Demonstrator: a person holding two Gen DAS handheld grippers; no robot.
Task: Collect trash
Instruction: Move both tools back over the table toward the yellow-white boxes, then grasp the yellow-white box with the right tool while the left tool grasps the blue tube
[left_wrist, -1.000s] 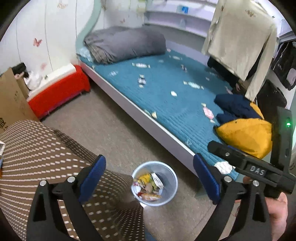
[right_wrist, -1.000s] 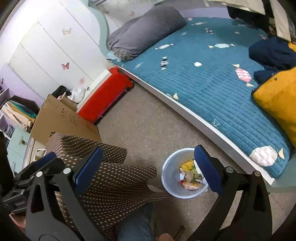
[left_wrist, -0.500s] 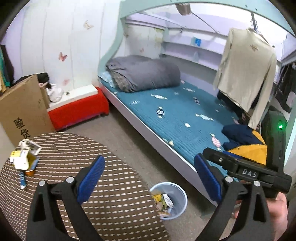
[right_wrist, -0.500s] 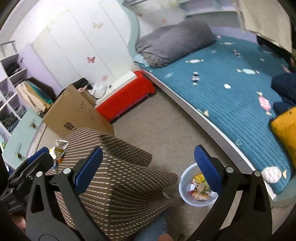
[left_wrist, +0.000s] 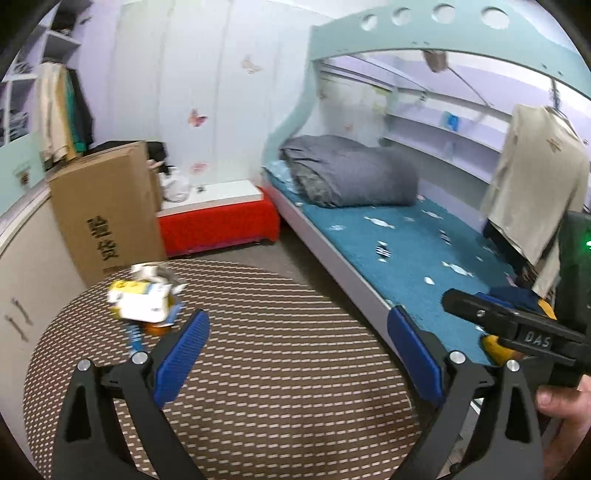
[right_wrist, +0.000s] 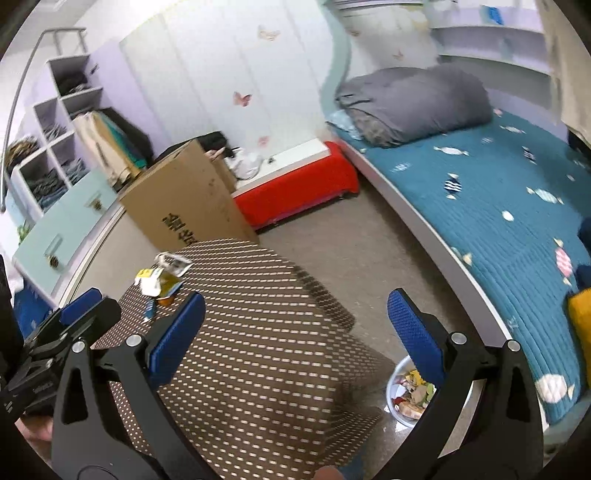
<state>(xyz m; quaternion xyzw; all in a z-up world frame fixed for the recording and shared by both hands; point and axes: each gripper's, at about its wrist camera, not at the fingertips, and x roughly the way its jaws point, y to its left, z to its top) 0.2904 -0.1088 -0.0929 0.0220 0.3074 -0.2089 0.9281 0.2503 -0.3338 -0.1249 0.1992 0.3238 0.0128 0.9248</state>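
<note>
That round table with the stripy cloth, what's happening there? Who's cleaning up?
A person is picking up trash with a gripper in each hand. Both the left gripper and the right gripper are open and empty, held over the round table. A small pile of wrappers sits on the table's far left side, not yet grabbed. On the floor beside the bed stands a small bin with trash already in it.
</note>
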